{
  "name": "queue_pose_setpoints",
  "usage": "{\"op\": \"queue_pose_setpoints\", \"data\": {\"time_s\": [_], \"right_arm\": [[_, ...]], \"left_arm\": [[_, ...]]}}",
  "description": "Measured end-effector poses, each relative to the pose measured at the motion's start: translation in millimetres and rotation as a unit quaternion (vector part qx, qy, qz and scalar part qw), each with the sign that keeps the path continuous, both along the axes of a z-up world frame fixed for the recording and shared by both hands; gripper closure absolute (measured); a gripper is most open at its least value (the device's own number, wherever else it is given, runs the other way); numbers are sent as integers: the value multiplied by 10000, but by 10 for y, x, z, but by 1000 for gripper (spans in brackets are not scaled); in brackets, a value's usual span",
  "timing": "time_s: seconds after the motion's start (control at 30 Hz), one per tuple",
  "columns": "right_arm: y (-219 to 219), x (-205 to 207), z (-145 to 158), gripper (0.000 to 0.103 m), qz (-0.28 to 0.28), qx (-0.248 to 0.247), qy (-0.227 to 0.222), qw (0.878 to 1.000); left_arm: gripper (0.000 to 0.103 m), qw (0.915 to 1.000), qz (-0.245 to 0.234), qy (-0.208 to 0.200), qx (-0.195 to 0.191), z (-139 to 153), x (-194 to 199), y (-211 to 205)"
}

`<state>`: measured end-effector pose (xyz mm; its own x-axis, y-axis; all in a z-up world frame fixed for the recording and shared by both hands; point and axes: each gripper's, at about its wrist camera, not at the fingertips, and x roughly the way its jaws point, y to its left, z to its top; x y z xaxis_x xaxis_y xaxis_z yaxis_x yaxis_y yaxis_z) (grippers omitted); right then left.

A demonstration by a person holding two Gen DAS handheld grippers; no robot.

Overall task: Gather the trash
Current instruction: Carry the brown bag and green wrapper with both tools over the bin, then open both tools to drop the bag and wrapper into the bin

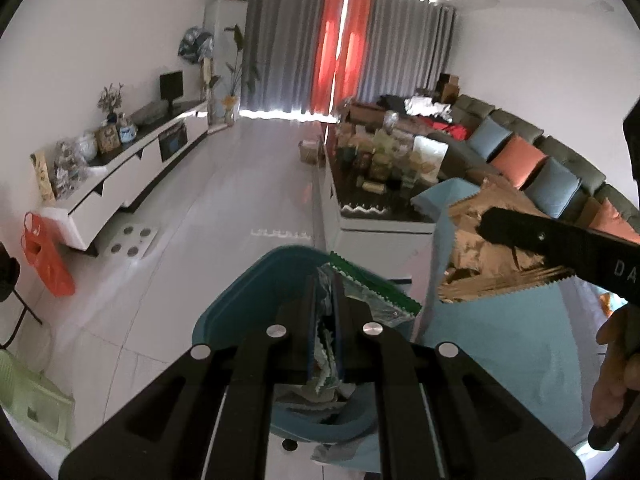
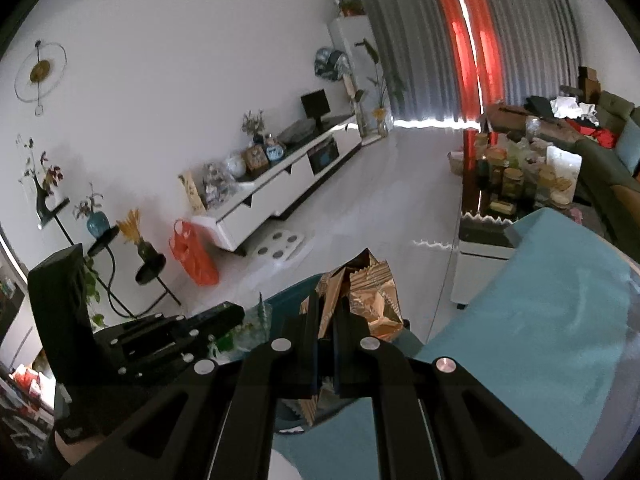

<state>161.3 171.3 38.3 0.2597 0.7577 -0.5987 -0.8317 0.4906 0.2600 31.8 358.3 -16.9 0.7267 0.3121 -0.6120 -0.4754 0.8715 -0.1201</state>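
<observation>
Left tongs (image 1: 324,296) clamp a green-edged wrapper (image 1: 372,296) above the teal bin's rim (image 1: 248,276); right tongs (image 2: 327,312) pinch a brown wrapper (image 2: 372,300); open floor (image 1: 240,184) beyond.

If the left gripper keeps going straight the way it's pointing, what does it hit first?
Most likely the blue bin. The left gripper, shut on a green-edged wrapper, points down toward the bin's opening right ahead of it. Depth is hard to judge through the fisheye.

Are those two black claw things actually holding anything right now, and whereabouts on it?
Yes, both. The left gripper pinches a clear green-edged wrapper near one end, over the blue bin. The right gripper pinches a crumpled brown wrapper at its lower part.
</observation>
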Motion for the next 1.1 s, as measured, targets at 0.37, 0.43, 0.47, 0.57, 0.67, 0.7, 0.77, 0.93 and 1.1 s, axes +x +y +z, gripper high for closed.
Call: {"op": "queue_pose_setpoints", "data": {"time_s": [0.37, 0.43, 0.47, 0.57, 0.67, 0.7, 0.77, 0.93, 1.1], "right_arm": [[518, 173, -380, 99, 106, -664, 223, 9975], [561, 195, -442, 99, 111, -758, 267, 9967], [591, 204, -473, 99, 115, -830, 260, 9961], [677, 214, -535, 99, 135, -970, 298, 9947], [757, 229, -588, 97, 181, -1120, 322, 9930], [790, 226, -615, 93, 205, -1181, 326, 9923], [833, 231, -649, 87, 227, -1272, 308, 9911], [890, 246, -681, 62, 213, -1322, 298, 9905], [791, 292, -631, 62, 116, -1165, 335, 9926]], "left_arm": [[95, 9979, 124, 559, -308, -599, 585, 219], [95, 9974, 136, 623, -343, -684, 640, 275], [95, 9972, 136, 641, -358, -726, 668, 313], [94, 9967, 141, 700, -388, -795, 782, 323], [91, 9961, 154, 765, -418, -869, 851, 344], [89, 9958, 156, 795, -433, -897, 870, 351], [85, 9952, 186, 852, -450, -946, 910, 330], [62, 9938, 294, 944, -514, -1058, 952, 368], [45, 9942, 453, 828, -509, -1019, 843, 382]]}}
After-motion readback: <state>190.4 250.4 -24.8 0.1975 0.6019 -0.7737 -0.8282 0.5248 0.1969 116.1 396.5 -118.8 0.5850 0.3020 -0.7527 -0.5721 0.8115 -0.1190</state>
